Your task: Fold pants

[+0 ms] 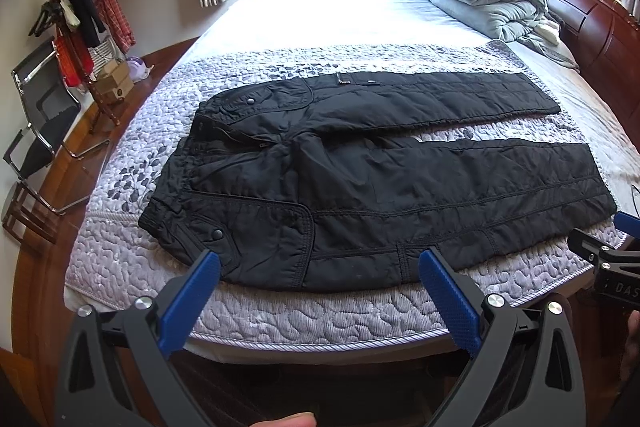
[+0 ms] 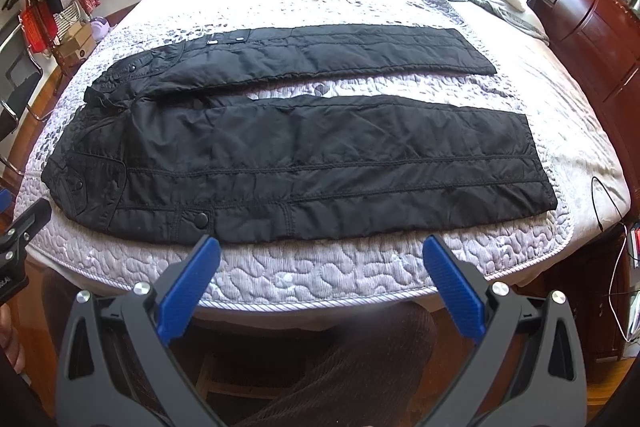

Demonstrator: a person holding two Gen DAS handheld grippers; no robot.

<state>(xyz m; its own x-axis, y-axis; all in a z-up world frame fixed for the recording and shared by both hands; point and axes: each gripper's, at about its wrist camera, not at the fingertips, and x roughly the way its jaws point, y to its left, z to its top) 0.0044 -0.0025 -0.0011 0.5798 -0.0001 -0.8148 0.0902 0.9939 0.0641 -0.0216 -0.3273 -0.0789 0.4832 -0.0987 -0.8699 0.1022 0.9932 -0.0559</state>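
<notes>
Just beyond both spread, empty grippers, left gripper point(image 1: 320, 263) and right gripper point(image 2: 321, 247): pants point(image 1: 360, 187) lying lengthwise left-right, waistband nearer left, cuffs nearer right

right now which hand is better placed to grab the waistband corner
Left. The left gripper, open, sits near the pants at the waist and pocket end. The right gripper, also open, faces the near leg further toward the hem.
</notes>
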